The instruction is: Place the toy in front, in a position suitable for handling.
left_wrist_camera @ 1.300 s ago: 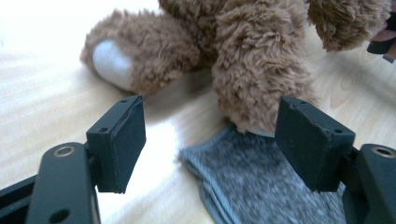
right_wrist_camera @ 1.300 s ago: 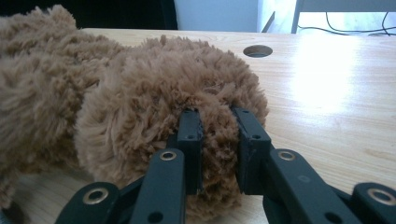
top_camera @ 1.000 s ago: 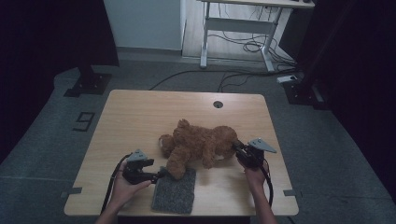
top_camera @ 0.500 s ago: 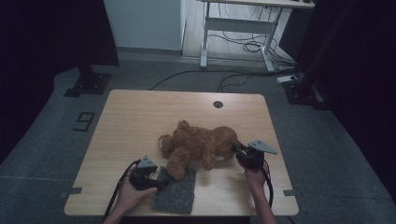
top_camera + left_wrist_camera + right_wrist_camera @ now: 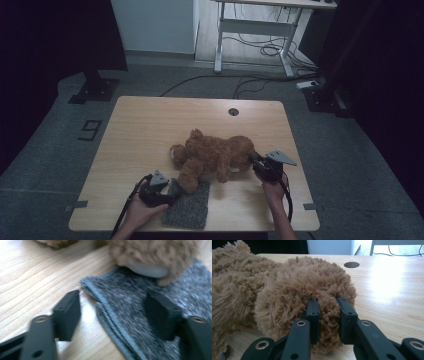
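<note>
While jaws straddle cloth (image 5: pixel 160 297) edge, L gripper (image 5: pixel 113 315).

Brown plush teddy bear (image 5: pixel 215 157), speckled grey cloth (image 5: pixel 189 205), pale wood-grain table (image 5: pixel 150 125)

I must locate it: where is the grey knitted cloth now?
In the high view, the grey knitted cloth lies at the table's near edge, under the brown plush bear's paw.

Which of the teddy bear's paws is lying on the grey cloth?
The paw nearest the left gripper, at the bear's front side, rests on the grey cloth. The other paws lie on bare wood; the right gripper pinches the bear's far end.
</note>
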`<state>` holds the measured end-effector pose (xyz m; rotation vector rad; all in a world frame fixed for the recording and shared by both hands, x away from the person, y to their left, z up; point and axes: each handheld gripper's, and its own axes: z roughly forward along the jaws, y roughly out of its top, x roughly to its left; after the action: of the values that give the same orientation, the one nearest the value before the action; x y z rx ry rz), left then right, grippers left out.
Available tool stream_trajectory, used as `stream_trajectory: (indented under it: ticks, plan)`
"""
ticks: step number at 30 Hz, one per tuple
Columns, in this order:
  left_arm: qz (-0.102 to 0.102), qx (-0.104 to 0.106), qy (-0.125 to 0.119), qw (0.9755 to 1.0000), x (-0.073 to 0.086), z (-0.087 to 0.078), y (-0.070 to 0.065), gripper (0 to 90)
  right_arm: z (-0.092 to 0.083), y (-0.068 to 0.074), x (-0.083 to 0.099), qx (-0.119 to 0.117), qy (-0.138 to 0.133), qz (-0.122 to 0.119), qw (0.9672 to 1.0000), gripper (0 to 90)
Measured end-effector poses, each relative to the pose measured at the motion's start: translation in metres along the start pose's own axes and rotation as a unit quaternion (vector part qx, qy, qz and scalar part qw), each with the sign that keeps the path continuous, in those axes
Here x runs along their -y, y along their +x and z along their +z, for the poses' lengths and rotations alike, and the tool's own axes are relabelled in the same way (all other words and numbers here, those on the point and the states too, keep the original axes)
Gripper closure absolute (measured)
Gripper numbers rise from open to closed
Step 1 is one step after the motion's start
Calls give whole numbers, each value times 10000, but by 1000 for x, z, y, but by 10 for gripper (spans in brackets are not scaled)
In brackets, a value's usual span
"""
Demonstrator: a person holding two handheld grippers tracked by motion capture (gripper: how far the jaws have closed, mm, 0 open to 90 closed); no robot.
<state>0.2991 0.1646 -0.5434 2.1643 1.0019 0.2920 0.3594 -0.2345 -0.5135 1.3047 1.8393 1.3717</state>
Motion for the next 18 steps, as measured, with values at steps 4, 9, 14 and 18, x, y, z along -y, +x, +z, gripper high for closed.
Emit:
stream_trajectory:
  ticks: [4,9,14,18]
  plan:
    - [129,228,-59,9996,3,-2,-4,526,0,0,0,-8,8,9,10000,738]
    - [-41,760,2,9971,5,-6,5,735,-1,-1,1,-17,2,14,10000,736]
    - [-239,1348,-169,9904,6,-25,27,808,-1,-2,1,-38,3,14,10000,735]
    - [-449,1520,-497,9861,8,-42,40,817,-1,-2,1,-36,-4,22,10000,734]
